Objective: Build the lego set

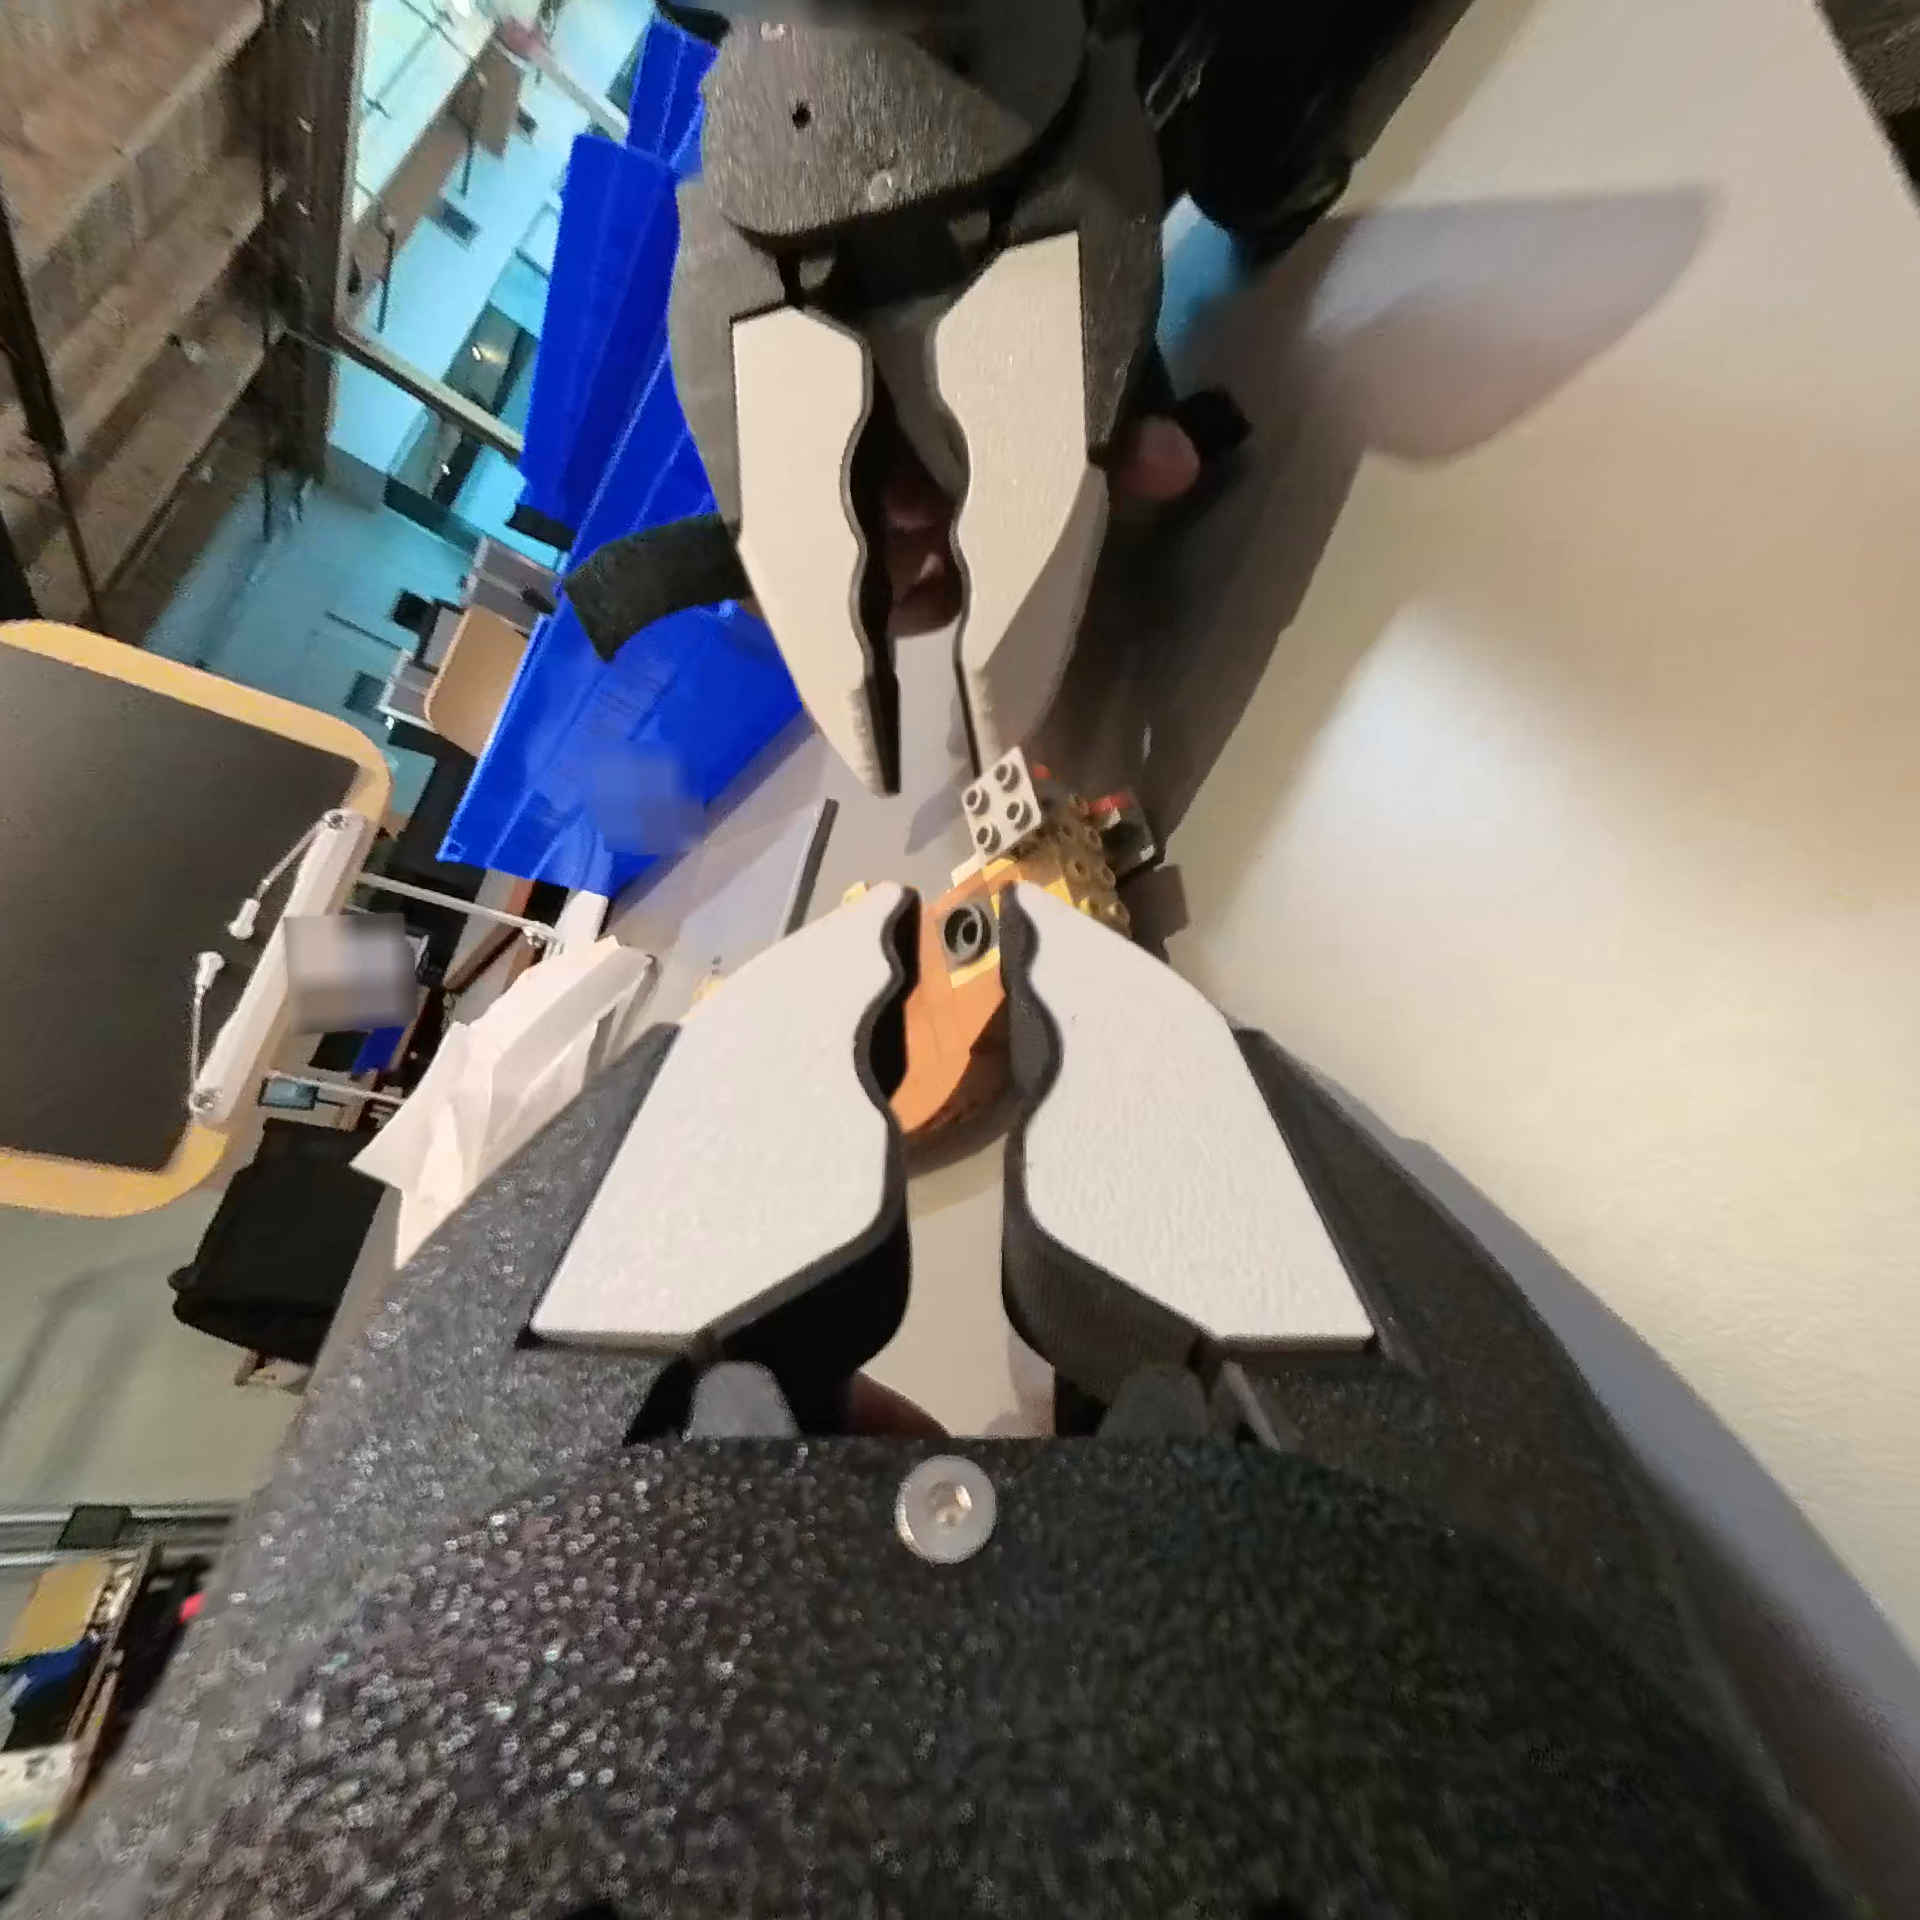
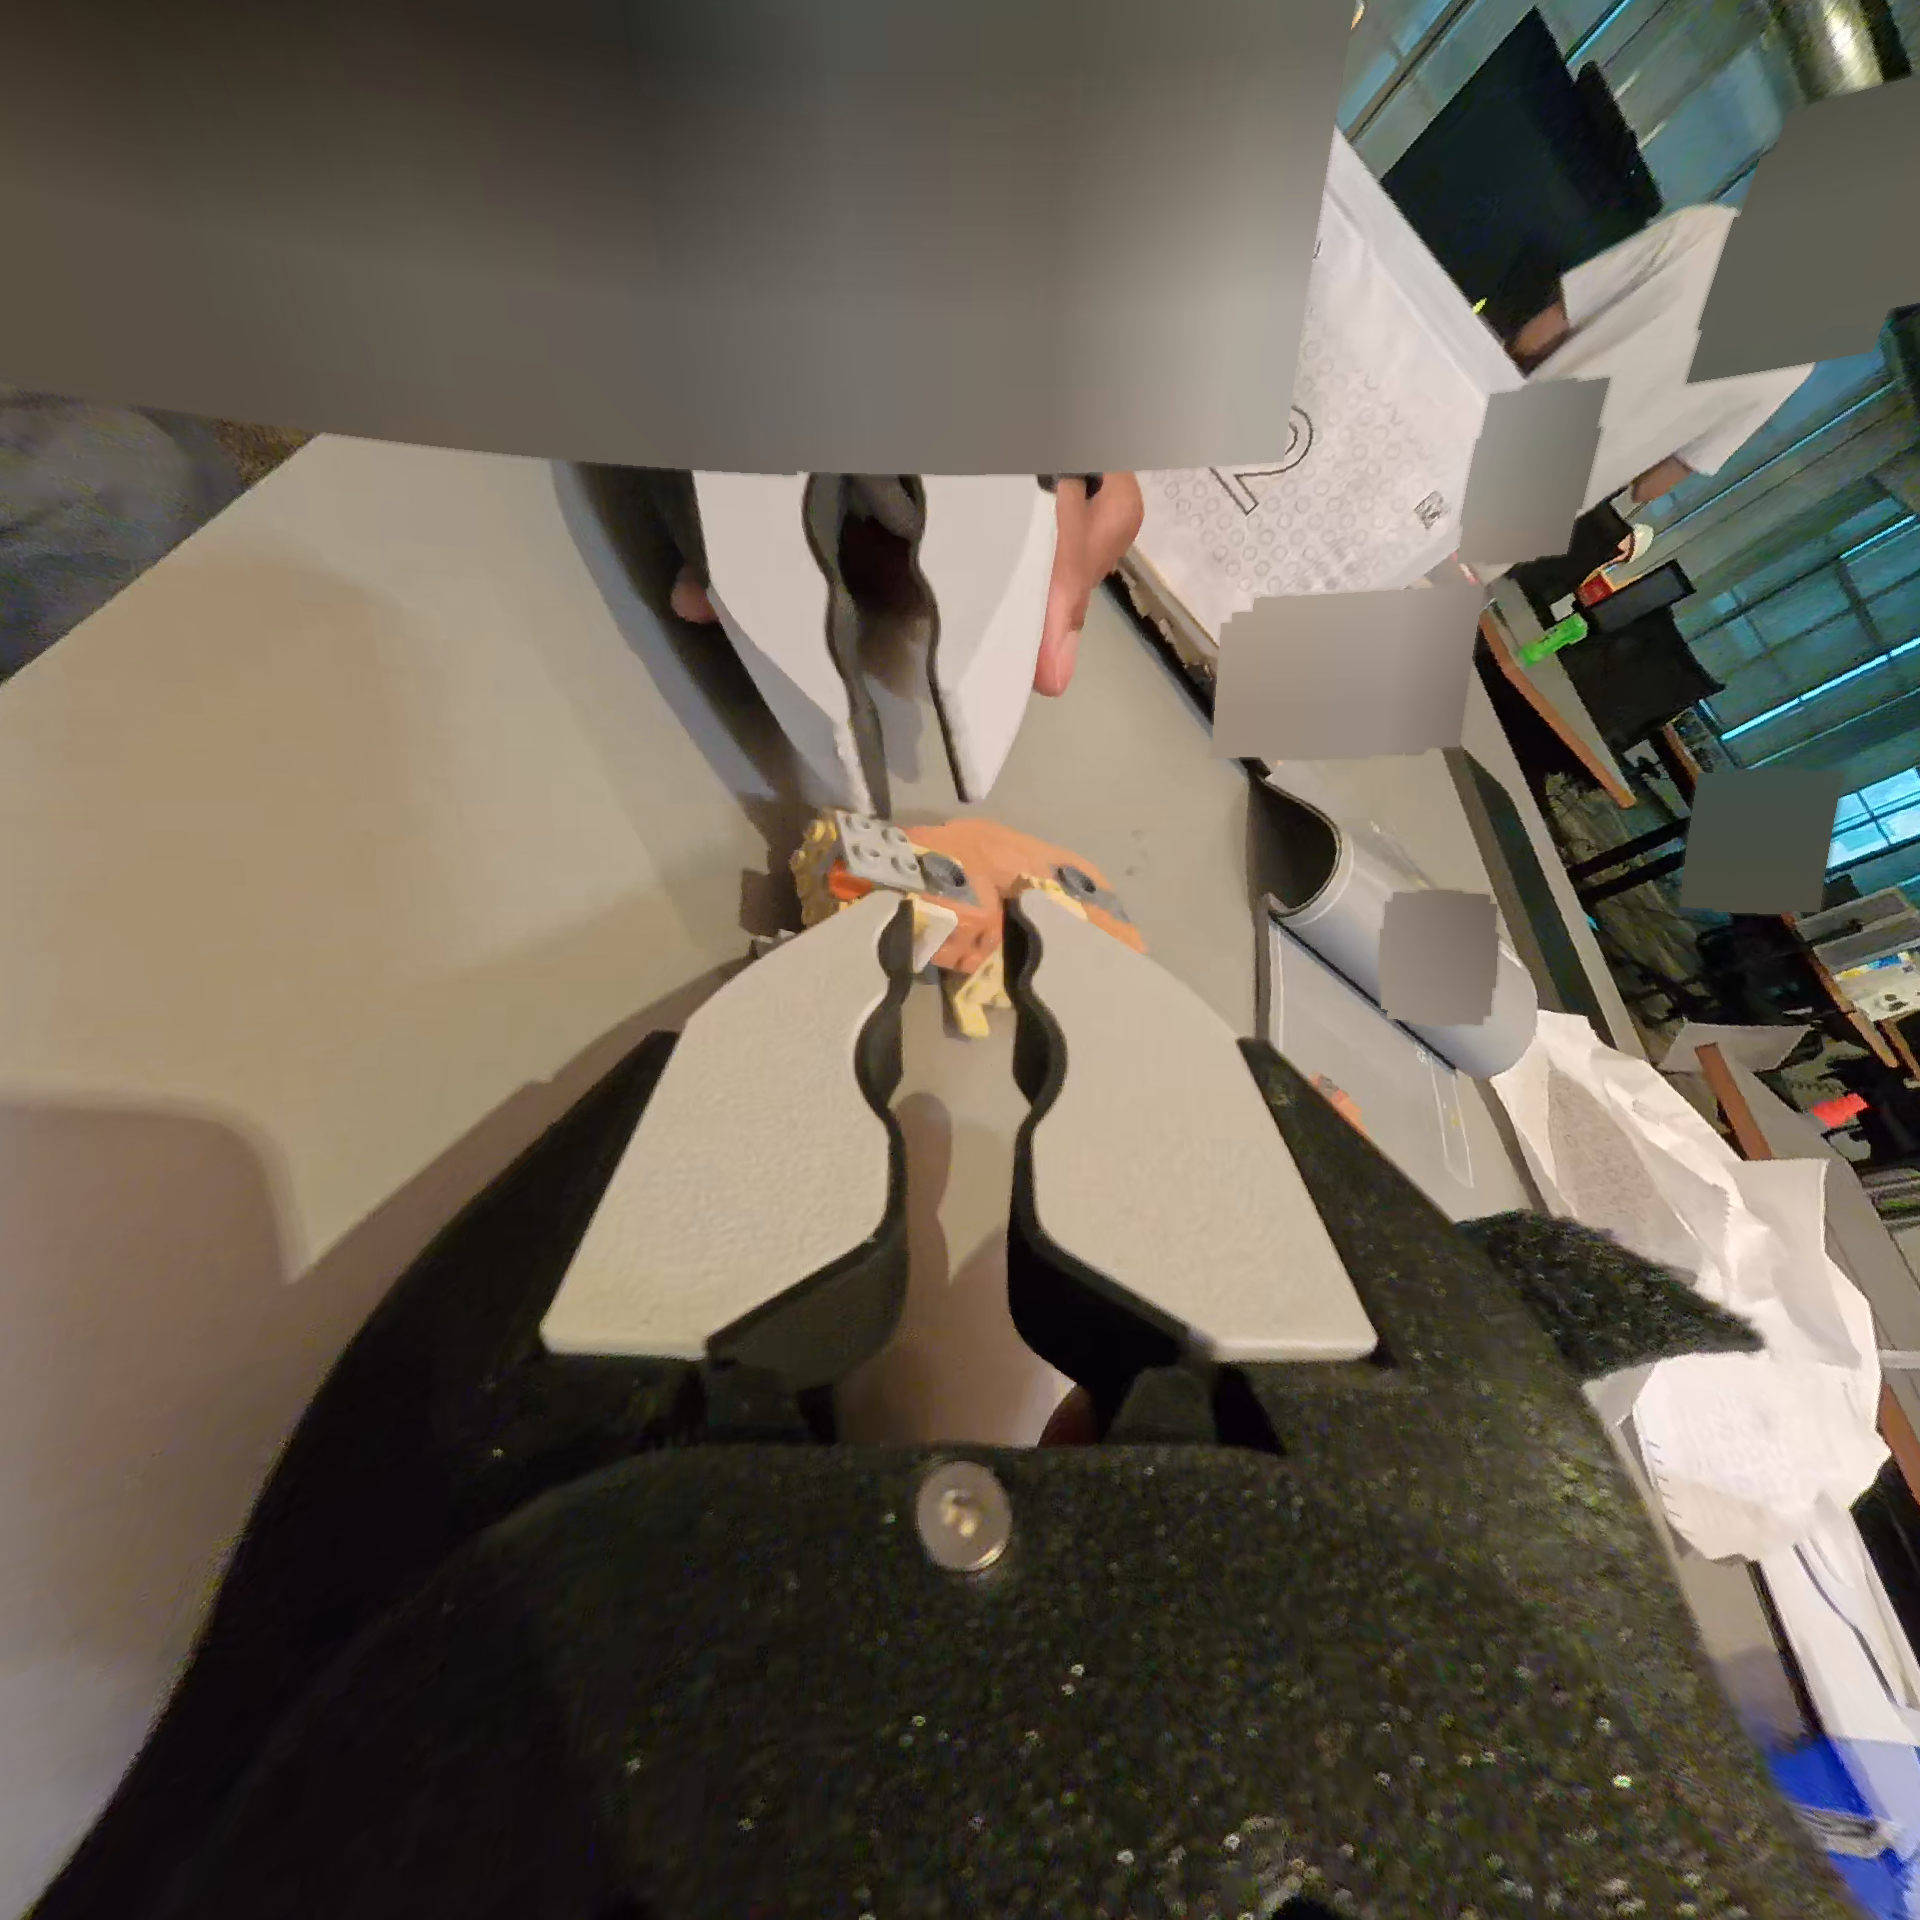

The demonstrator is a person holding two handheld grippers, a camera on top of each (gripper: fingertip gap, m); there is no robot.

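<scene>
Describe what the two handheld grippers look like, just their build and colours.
Both match: the left gripper and right gripper have speckled black, grainy bodies with a silver screw in the middle, and two pale grey flat fingers with wavy black-edged inner rims. A black fuzzy strap hangs beside the right one.

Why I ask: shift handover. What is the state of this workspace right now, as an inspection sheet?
Surface: pale table, mostly bare around the build.
Job's things: orange and tan lego model on the table, with a grey studded plate at its far end.
Clutter: crumpled white paper at the table edge.
Grippers: left tool and right tool face each other over the model. Each shows a narrow gap with the model in it; whether either grips it is unclear.
Cables: nothing seen on the table.
Surroundings: blue plastic bins, windows behind.
</scene>
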